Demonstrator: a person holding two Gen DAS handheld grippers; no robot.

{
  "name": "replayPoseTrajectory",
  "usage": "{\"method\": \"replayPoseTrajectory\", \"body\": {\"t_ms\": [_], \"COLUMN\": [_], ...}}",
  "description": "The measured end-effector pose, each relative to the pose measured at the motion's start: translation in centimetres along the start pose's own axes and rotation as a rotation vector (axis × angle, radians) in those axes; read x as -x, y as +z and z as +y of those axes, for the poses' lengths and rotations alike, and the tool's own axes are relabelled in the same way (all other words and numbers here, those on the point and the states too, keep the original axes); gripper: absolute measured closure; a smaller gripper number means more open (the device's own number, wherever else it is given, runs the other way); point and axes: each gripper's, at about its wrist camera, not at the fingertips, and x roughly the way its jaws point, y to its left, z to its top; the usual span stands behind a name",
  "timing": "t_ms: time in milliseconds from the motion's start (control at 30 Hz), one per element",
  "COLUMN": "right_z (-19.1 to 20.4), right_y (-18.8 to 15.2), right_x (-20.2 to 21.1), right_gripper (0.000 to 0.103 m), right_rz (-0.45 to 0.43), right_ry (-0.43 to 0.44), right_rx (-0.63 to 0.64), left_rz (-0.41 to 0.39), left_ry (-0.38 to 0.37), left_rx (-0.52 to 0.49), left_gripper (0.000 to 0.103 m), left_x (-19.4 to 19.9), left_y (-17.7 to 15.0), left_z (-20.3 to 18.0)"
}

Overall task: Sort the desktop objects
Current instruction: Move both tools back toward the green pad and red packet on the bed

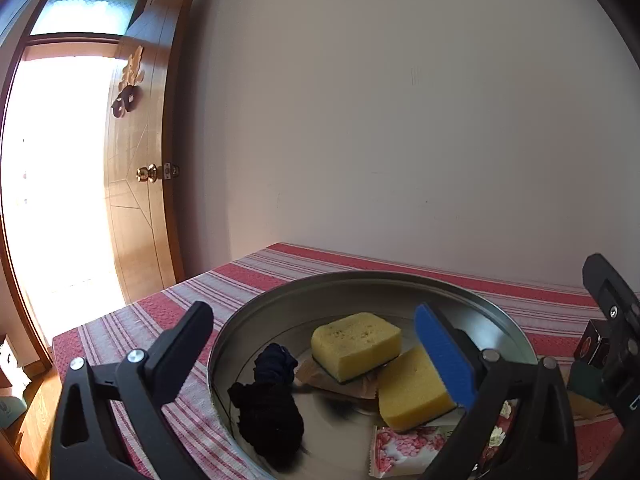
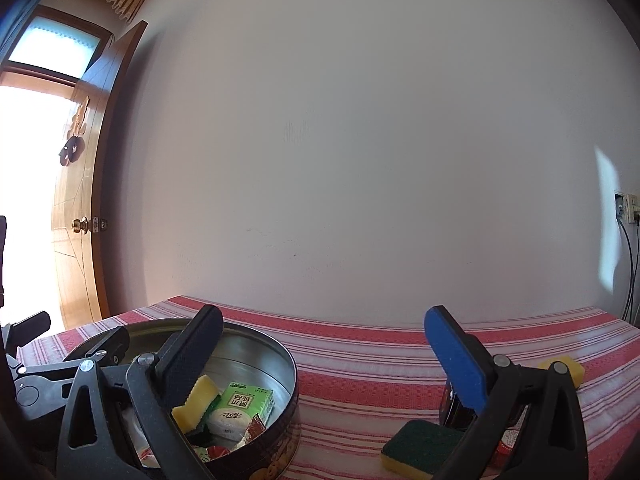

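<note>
- Currently both tools hover with jaws spread wide and nothing between them: the left gripper (image 1: 320, 344) over a shallow round metal tray (image 1: 400, 280), the right gripper (image 2: 328, 348) over the striped tablecloth (image 2: 360, 376).
- Likely next is picking up the green-topped sponge (image 2: 420, 444), which lies loose at the lower right of the right wrist view, just beside the blue finger (image 2: 456, 360) and below the gap, not yet between the fingers.
- To do it well, I would lower the right tool, centre the sponge in the gap, and close gently on its long sides, since foam squashes.
- Another yellow sponge (image 2: 560, 368) sits further right, partly hidden by the gripper.
- At lower left of that view a round tin (image 2: 280, 364) already holds a green carton (image 2: 248, 400) and packets.
- Two yellow sponges (image 1: 356, 340) and dark fabric (image 1: 268, 396) lie in the tray.
</note>
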Motion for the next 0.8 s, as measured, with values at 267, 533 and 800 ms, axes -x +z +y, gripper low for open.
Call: {"method": "replayPoseTrajectory", "body": {"t_ms": [267,533,800], "right_z": [-2.7,-5.2,-8.4], "right_y": [0.1,0.1,0.1], "right_x": [1.7,3.1,4.5], "right_gripper": [0.001,0.001,0.001], "right_rz": [-0.026,-0.043,-0.063], "right_ry": [-0.035,-0.105,-0.196], "right_rx": [-0.057,-0.029,0.039], "left_rz": [0.0,-0.01,-0.02], "left_ry": [-0.05,-0.13,-0.19], "left_rx": [-0.012,-0.046,-0.095], "left_gripper": [0.001,0.001,0.001], "left_x": [1.2,2.7,3.6], "left_y": [-0.2,-0.4,-0.6], "left_z": [-1.4,-4.1,-6.9]}}
